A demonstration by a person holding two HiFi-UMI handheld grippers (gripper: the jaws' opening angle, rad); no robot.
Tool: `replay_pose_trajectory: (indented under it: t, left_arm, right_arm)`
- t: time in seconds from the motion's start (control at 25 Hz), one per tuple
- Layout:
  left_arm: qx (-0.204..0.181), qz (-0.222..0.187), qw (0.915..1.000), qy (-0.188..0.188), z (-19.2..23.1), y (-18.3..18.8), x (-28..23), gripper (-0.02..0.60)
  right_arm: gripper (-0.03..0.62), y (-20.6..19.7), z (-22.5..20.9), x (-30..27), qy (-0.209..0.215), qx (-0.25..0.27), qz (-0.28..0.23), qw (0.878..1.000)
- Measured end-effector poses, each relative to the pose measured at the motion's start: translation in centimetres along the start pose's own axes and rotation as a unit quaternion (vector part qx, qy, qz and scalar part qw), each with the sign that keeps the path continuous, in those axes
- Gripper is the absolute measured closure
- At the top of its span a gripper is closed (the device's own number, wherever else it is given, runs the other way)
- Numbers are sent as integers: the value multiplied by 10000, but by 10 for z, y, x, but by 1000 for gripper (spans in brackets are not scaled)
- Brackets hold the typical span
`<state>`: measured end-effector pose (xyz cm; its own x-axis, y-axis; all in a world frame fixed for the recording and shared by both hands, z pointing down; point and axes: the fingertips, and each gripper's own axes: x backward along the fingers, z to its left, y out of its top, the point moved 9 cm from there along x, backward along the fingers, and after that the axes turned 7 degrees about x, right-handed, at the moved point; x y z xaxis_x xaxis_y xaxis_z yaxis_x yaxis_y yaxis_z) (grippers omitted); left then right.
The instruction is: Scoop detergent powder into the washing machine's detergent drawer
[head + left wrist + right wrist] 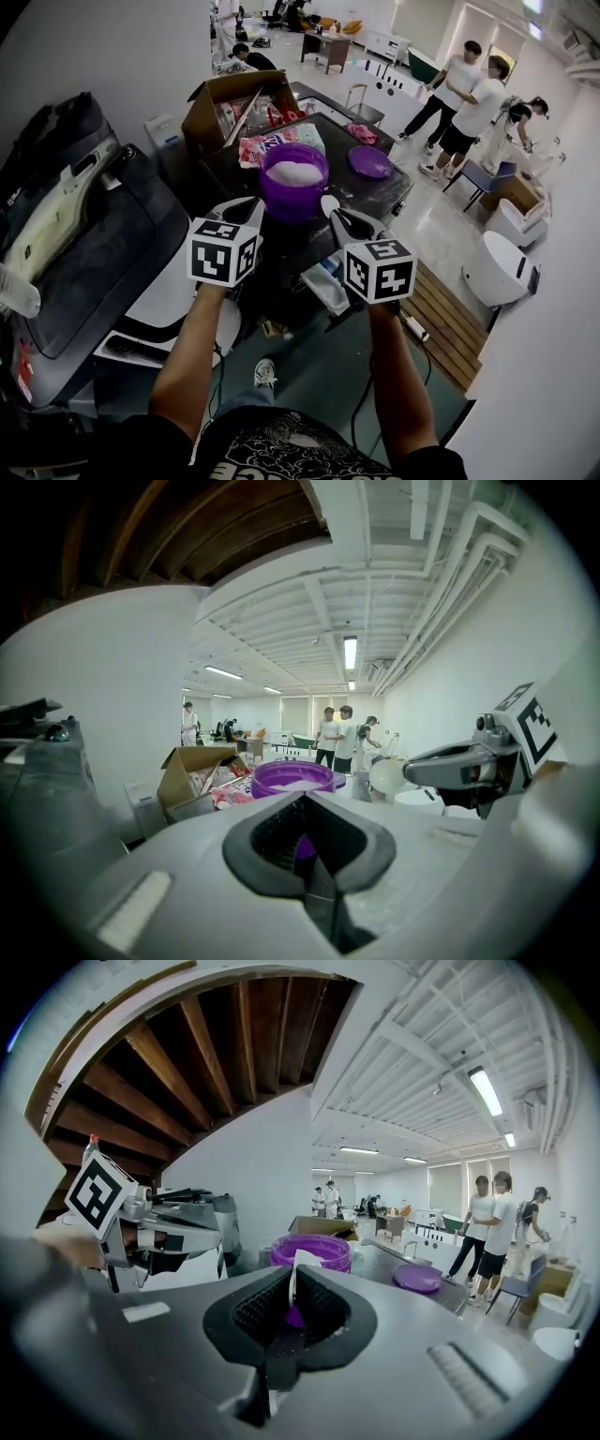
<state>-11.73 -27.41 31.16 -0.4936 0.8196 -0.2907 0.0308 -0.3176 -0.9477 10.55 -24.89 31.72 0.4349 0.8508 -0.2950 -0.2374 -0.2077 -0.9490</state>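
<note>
Left claw point(305, 860) clenched, empty. Thin white piece point(294, 1274) gripped edge-on by right claw point(289, 1321), identity unclear. Purple tub point(292, 204) partly blocked by both.

Both your bare forearms reach forward side by side, the left forearm point(187, 352) and the right forearm point(398, 375) nearly parallel, and the marker cubes face up at you. Your left claw point(255, 206) has its jaws drawn together. Your right claw point(329, 204), level with it and near, is clamped on a thin white piece point(293, 1274) that stands upright.

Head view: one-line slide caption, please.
Left gripper and right gripper held before an open purple tub of white powder, purple lid alongside.
</note>
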Motion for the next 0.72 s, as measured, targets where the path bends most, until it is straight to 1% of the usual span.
replay_pose_trajectory:
  t: [0.2, 0.48, 0.72]
  left_arm:
    - [48, 13, 9999, -87, 18, 11, -26, 580]
    - [48, 51, 9998, -163, 37, 20, -53, 580]
    - [-42, 95, 9998, -192, 50, 27, -67, 580]
  right_arm:
    - [557, 11, -10, -30, 2, 93, 101, 9999]
    - [557, 26, -20, -58, 34, 240, 217, 9995]
    - [557, 39, -26, -82, 135, 622, 458, 9969]
